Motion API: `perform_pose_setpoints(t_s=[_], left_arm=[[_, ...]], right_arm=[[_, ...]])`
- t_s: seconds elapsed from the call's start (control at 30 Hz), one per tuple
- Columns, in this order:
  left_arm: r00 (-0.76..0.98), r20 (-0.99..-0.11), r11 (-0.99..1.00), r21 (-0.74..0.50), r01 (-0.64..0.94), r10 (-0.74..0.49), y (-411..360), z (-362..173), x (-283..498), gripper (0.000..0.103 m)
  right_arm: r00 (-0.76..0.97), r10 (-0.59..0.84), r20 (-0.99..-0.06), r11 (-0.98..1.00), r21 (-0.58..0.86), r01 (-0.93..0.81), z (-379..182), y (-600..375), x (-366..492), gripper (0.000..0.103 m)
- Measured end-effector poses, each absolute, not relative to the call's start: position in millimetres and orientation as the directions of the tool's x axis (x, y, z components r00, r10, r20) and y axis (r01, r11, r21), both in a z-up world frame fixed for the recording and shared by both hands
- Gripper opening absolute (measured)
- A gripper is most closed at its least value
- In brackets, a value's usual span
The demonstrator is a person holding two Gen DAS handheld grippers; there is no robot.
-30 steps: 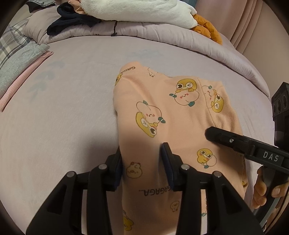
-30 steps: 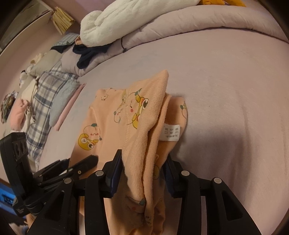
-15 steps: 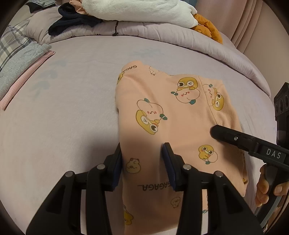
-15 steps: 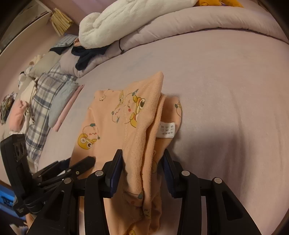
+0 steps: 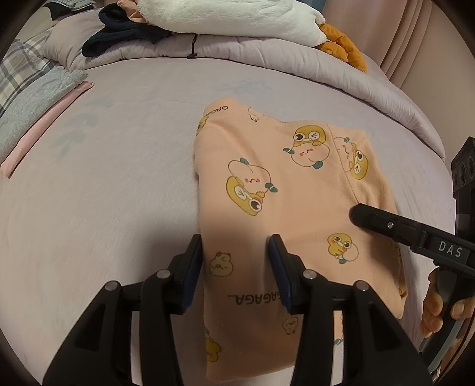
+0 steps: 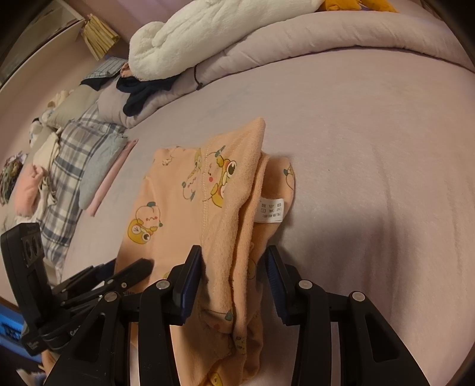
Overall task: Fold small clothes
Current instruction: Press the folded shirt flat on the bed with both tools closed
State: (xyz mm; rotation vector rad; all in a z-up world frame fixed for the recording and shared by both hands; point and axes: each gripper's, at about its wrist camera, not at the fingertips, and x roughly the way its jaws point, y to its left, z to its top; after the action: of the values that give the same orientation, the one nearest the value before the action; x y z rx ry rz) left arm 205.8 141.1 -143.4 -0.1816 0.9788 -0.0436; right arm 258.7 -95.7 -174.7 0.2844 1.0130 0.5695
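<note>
A peach-coloured child's garment (image 5: pixel 285 190), printed with cartoon ducks and peaches, lies folded on a pale lilac bedsheet (image 5: pixel 112 178), roughly in the middle of the bed. The left gripper (image 5: pixel 236 264) sits low over the near left part of the cloth, its two black fingers spread apart with fabric running between them; its left finger lines up with the garment's left edge. The right gripper (image 6: pixel 234 276) is at the garment's right side, where a raised fold of the cloth stands up between its spread fingers; whether the pads actually press the fabric is hard to judge from this angle. A white care label (image 6: pixel 270 210) shows on the underside of that lifted fold. In the left wrist view the right gripper's finger reaches in over the right part of the cloth, with the person's right hand (image 5: pixel 442 305) at the frame edge. At the head of the bed a lilac duvet (image 5: pixel 267 56) is bunched up, with a white fleece blanket (image 5: pixel 225 14) and dark clothing (image 5: pixel 124 35) on it. Folded plaid and grey items (image 6: pixel 77 166) lie along the far left side.
</note>
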Motion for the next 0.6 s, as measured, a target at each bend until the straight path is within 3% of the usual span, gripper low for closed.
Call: perform_pose_setpoints(t_s=[0.6], left_arm=[[0.559,-0.82,0.984,-0.175,-0.046,-0.12,143.0,-143.6,203.8,0.047]], right_arm=[[0.407,0.564,-0.719,0.825,0.473,-0.309,-173.9,-99.0,257.1,0.042]])
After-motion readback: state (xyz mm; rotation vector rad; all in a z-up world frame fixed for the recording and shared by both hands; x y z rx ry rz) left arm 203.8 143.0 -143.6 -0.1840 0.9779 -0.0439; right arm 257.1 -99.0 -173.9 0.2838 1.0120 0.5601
